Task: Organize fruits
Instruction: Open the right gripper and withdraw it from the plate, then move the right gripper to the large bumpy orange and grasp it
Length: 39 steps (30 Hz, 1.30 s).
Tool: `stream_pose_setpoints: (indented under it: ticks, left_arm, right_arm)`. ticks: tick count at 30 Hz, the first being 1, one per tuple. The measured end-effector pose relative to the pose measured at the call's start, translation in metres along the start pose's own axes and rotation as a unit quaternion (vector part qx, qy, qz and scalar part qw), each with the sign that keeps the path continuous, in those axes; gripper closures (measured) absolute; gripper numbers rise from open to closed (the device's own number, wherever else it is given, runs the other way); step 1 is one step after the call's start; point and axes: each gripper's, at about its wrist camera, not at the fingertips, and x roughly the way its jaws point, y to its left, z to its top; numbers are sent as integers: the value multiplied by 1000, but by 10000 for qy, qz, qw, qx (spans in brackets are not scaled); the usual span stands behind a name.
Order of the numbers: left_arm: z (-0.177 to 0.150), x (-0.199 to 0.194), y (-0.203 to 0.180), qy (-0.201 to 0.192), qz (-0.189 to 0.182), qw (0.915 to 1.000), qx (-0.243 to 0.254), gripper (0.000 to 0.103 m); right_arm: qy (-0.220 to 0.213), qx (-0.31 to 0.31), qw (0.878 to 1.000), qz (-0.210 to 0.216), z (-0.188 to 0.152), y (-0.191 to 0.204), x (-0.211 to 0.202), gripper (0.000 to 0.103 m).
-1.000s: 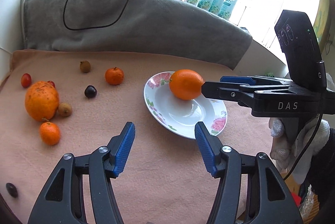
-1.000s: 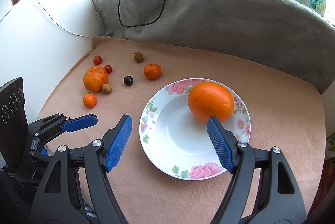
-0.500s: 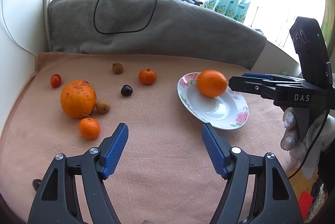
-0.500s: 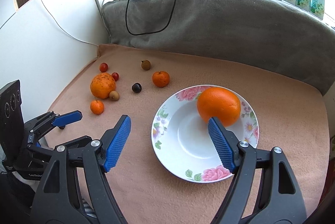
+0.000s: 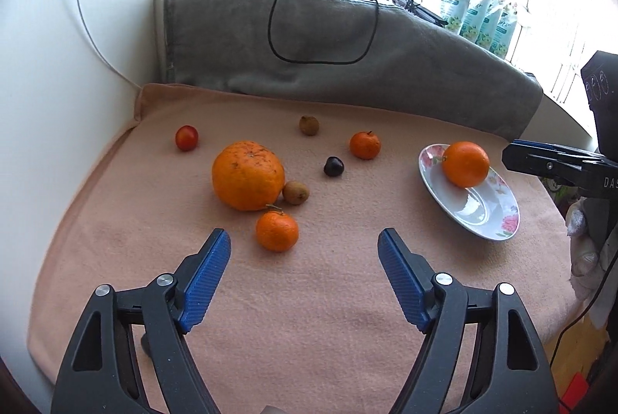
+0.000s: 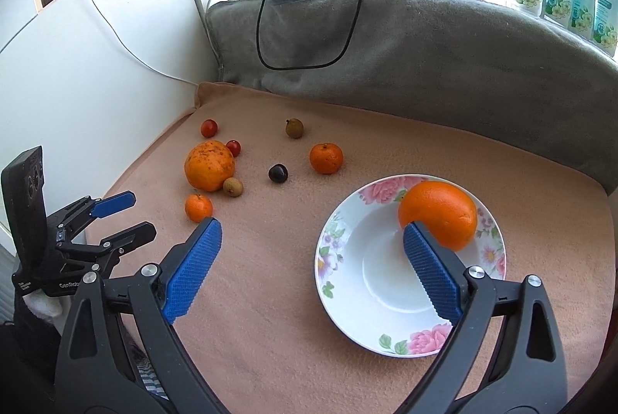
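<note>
A smooth orange rests at the far right inside a floral white plate, also seen as the orange on the plate. A big speckled orange lies left with a small mandarin just in front of it. My left gripper hovers near that mandarin, jaws opening, nothing between them. My right gripper hangs over the plate's near left side, jaws opening and empty.
Loose on the peach cloth: a second mandarin, a dark plum, brown small fruits, a red one. A grey blanket roll with a black cable bounds the back; a white wall stands left.
The left gripper swung left from the plate toward the loose fruit and widened. The right gripper drew back slightly from the orange on the plate and spread wider.
</note>
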Motion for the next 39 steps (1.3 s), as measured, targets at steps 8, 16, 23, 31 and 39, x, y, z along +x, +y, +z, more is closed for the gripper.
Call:
stream_pose_setpoints:
  ticks: [8,16,23,31,39]
  left_arm:
    - [1,3,27,52,327,9995,3,24]
    - [8,14,41,86,435,9990,-51,24]
    - [12,25,52,123,462,9988,-145,24]
    - [14,35,62,195,481,9984,-217,24]
    - [17,42,68,235,296,9987,-347,24]
  right_arm:
    - [6,-23,9998,178,11,15,17,6]
    - [141,-137,9990,397,20,35,43,6]
    - [298,-72,9978,582,29,44,69,6]
    - [461,-26,9963,719,38,52,94,6]
    - [612,132,9938,923,45,58,114,6]
